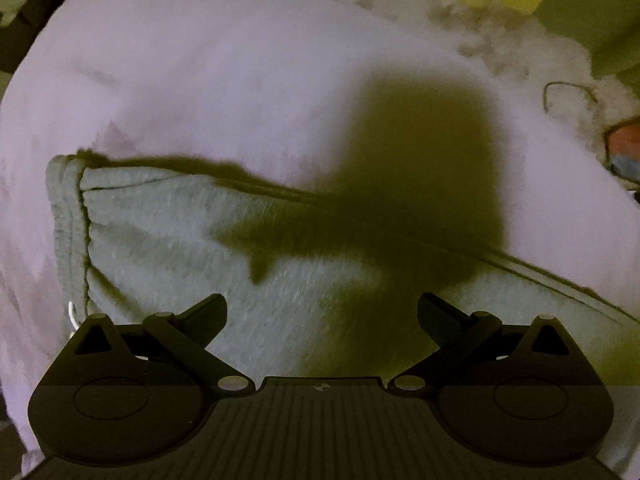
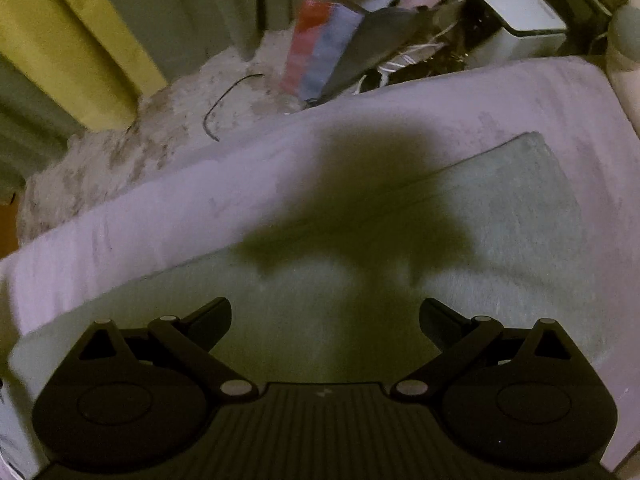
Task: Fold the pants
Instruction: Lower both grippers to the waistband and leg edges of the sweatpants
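Left tongs (image 1: 322, 312): black, spread wide with nothing between the fingers, hovering over grey fabric; their shadow falls across the cloth ahead.

Right tongs (image 2: 325, 316): black, likewise spread wide and grasping nothing, over the same garment, shadow cast forward onto it.

Pants (image 1: 224, 240): grey knit, lying flat on the mattress. In the left wrist view a ribbed band (image 1: 66, 216) with a stitched seam forms the garment's left end, and a long straight edge runs from there toward the lower right. In the right wrist view the pants (image 2: 500, 216) appear as a broad flat panel with a rounded far corner at upper right, filling the area under and ahead of the tongs. Both views are motion-blurred, so finer detail of folds cannot be told.

Mattress (image 1: 200, 80): covered in pale lilac sheet, carrying the pants; its far edge and corner show in the right wrist view (image 2: 200, 200).

Rug (image 2: 132, 136): shaggy, off-white, on the floor beyond the mattress edge, with a thin dark wire (image 2: 224, 100) lying on it.

Curtain (image 2: 80, 40): yellow and green vertical folds, behind the rug.

Clutter beyond the mattress: a red-and-blue item (image 2: 320, 44), a white box (image 2: 520, 16), tangled white cords (image 2: 400, 64).
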`<state>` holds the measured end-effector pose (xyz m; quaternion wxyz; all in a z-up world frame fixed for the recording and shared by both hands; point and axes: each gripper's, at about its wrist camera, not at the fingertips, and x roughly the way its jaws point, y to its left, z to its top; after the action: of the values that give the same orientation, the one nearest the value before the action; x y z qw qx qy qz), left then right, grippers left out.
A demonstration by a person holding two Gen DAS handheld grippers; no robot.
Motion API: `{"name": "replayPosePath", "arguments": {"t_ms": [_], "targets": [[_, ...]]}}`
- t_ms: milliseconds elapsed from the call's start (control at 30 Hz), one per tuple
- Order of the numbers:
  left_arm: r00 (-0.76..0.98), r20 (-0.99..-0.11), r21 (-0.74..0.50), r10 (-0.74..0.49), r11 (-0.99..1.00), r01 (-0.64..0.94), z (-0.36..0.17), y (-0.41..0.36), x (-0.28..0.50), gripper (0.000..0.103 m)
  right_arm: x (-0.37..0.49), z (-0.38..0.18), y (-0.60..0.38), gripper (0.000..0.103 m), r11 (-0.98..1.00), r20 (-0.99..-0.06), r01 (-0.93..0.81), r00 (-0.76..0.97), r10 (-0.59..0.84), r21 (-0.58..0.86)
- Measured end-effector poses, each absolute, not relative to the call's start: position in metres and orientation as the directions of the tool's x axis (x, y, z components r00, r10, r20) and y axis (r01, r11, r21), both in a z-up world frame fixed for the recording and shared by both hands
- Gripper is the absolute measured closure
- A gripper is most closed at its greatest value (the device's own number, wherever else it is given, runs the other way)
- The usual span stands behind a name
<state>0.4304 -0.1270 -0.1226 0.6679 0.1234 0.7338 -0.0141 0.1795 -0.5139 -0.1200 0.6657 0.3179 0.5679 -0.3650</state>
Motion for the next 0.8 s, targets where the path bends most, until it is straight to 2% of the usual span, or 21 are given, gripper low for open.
{"name": "replayPosePath", "arguments": {"t_ms": [233, 500, 600, 700, 733, 800], "targets": [[-0.17, -0.971, 0.153, 0.17, 0.982, 0.111, -0.142, -0.126, 0.455, 0.0, 0.184, -0.144, -0.565, 0.004, 0.412, -0.996, 0.91, 0.061, -0.057, 0.032], [-0.276, -0.946, 0.161, 0.172, 0.985, 0.064, -0.163, -0.121, 0.483, 0.0, 0.184, -0.189, -0.607, 0.008, 0.298, -0.997, 0.951, -0.071, -0.033, -0.078], [-0.318, -0.936, 0.136, 0.151, 0.988, 0.068, -0.174, -0.118, 0.489, 0.0, 0.184, -0.204, -0.612, 0.007, 0.305, -0.993, 0.945, -0.12, -0.018, -0.12], [-0.357, -0.931, 0.077, 0.075, 0.997, 0.01, -0.174, -0.102, 0.494, 0.0, 0.187, -0.205, -0.609, 0.009, 0.323, -0.991, 0.937, -0.133, -0.015, -0.131], [-0.361, -0.93, 0.067, 0.066, 0.998, 0.008, -0.174, -0.099, 0.497, 0.001, 0.189, -0.206, -0.608, 0.009, 0.332, -0.991, 0.934, -0.136, -0.013, -0.133], [-0.371, -0.928, 0.048, 0.033, 0.998, -0.031, -0.169, -0.091, 0.499, 0.011, 0.188, -0.207, -0.61, 0.011, 0.34, -0.991, 0.932, -0.135, -0.006, -0.129]]}}
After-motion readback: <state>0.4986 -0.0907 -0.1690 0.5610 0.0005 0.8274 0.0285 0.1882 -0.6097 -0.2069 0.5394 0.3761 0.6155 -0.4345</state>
